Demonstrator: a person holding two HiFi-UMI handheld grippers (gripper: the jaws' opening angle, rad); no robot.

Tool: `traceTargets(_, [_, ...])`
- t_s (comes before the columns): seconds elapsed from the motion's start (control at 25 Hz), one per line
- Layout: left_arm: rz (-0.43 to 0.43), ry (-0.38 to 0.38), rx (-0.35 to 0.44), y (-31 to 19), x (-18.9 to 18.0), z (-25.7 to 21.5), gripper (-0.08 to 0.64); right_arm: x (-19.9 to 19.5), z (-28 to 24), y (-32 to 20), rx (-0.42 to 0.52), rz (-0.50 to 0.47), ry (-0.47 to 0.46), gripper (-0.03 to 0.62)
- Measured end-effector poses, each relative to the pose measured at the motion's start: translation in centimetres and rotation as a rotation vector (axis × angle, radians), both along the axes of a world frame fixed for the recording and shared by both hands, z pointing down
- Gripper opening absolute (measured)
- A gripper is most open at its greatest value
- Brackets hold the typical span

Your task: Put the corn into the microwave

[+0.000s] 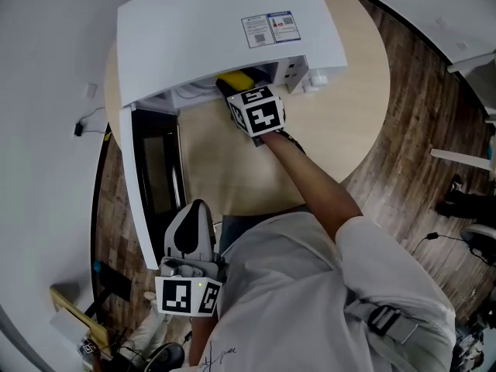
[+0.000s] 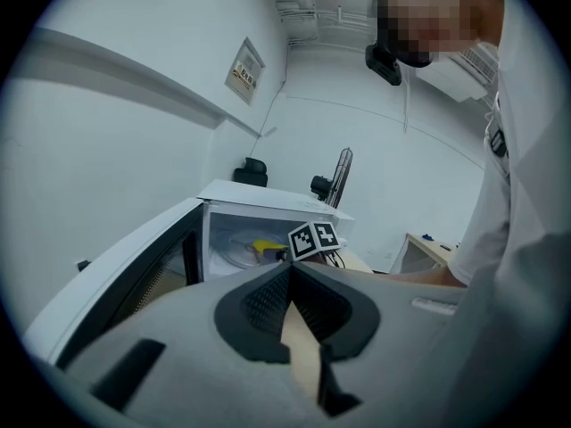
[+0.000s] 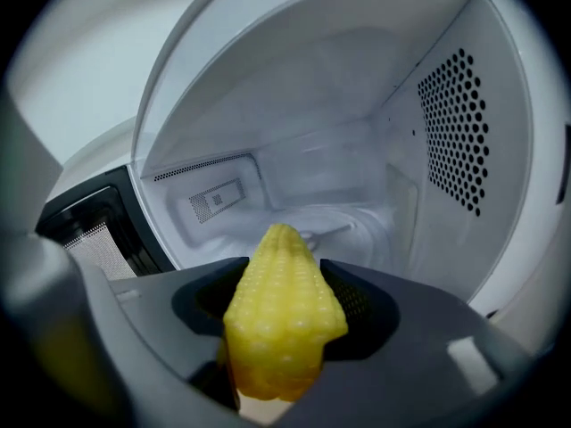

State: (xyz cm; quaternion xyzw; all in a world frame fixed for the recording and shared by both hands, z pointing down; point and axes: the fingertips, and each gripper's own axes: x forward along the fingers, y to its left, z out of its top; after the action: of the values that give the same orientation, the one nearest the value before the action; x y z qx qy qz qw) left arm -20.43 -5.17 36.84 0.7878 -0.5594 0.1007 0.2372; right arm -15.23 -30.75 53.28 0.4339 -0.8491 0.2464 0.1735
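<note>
Head view, looking steeply down: a white microwave [image 1: 209, 29] sits on a round table [image 1: 232, 161]. Its door [image 1: 155, 177] is swung wide open. The right gripper [image 1: 227, 90] reaches to the mouth of the oven, clamped on a yellow corn [image 1: 236, 80] that sticks out ahead of its jaws, just at the opening. The left gripper [image 1: 194, 211] hangs well behind the right one, close to the person's body and just beside the free end of the door.

Left gripper view: the jaws are together at their tips, with nothing between them. Far ahead of them stands the open microwave, with the door ahead and to the left. The corn [image 2: 265, 247] shows as a small yellow shape in the opening, with the right gripper's marker cube [image 2: 314, 237] just beside it.

Right gripper view: the jaws are closed on the corn's sides, one dark pad [image 3: 357, 301] pressing each flank. The corn's tapered end points forward into the oven cavity. Ahead of the tip and below it lies the glass turntable [image 3: 339, 230]. A wall with vent holes [image 3: 455, 127] is to the right of the jaws, and the door's edge is to the left.
</note>
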Motion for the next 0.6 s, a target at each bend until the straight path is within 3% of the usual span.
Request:
traceTargets(0.28, [-0.041,0.014,-0.018,0.9,-1.7,0.5,-0.012,-0.4,1.4,-0.4,0.008,0.016,0.051,0.264])
traceTargets(0.6, [0.012,0.038,0.027,0.3,-0.6,-0.1,-0.012,-1.0,1.3,-1.8,0.042,0.025,0.101,0.264])
